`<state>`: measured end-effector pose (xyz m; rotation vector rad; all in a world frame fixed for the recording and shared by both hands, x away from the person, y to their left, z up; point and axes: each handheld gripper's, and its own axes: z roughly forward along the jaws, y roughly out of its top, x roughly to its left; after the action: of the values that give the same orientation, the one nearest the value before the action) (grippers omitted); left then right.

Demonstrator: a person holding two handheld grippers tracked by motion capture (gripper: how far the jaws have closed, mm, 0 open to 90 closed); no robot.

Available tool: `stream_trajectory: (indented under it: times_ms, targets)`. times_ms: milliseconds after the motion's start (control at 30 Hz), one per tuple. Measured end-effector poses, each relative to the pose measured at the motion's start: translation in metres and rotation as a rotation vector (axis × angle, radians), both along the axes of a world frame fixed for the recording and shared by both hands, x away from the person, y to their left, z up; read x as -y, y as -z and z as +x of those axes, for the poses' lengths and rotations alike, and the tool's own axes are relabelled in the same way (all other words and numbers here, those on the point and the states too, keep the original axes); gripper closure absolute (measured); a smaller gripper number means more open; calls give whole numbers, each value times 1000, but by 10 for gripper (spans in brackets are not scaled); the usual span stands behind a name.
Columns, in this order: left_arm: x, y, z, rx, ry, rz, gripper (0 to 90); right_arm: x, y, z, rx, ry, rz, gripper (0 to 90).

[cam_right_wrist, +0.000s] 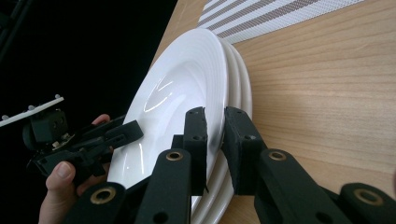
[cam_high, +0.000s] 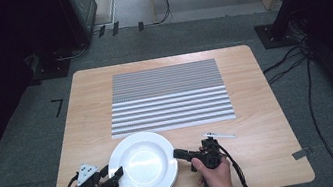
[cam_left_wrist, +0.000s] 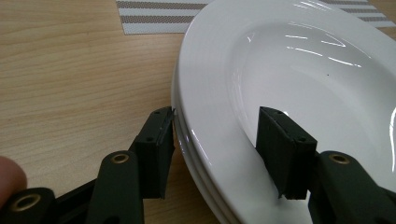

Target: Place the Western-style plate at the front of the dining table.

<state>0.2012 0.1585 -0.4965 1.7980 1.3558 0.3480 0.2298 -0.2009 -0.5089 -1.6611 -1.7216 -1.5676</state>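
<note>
While plates [cam_high: 143,165] lie stacked, left claw [cam_left_wrist: 215,140] straddles rim, right claw [cam_right_wrist: 215,140] pinches rim.

Black jaws, brass-ringed screws, trailing black cables

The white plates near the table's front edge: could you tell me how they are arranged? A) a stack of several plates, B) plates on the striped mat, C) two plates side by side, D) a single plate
A: the right gripper view shows the white plates as several rims layered atop each other.
</note>
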Motion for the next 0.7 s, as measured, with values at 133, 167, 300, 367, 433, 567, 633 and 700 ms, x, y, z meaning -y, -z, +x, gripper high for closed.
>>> stream_trajectory:
  times_ms: [133, 167, 300, 367, 433, 567, 633, 700]
  targets:
    - [0, 1, 1, -7, -3, -10, 477, -8, -2, -2, -4, -41, 21, 796]
    - [0, 1, 1, -6, -3, -11, 478, -10, -4, -4, 18, -35, 0, 789]
    - [0, 1, 1, 3, -3, -10, 479, -13, -8, -6, 59, -39, -43, 781]
    - [0, 1, 1, 8, -5, -10, 483, -15, -8, -6, 94, -40, -48, 781]
    - [-1, 1, 1, 10, -6, -16, 484, -15, -9, -6, 119, -43, -46, 784]
    - [-3, 0, 0, 15, -7, -40, 482, -18, -10, -7, 180, -58, -30, 789]
    - [-3, 0, 0, 15, -6, -43, 481, -18, -10, -7, 191, -61, -32, 788]
    - [-4, 1, 1, 13, -5, -49, 482, -19, -10, -7, 204, -61, -35, 786]
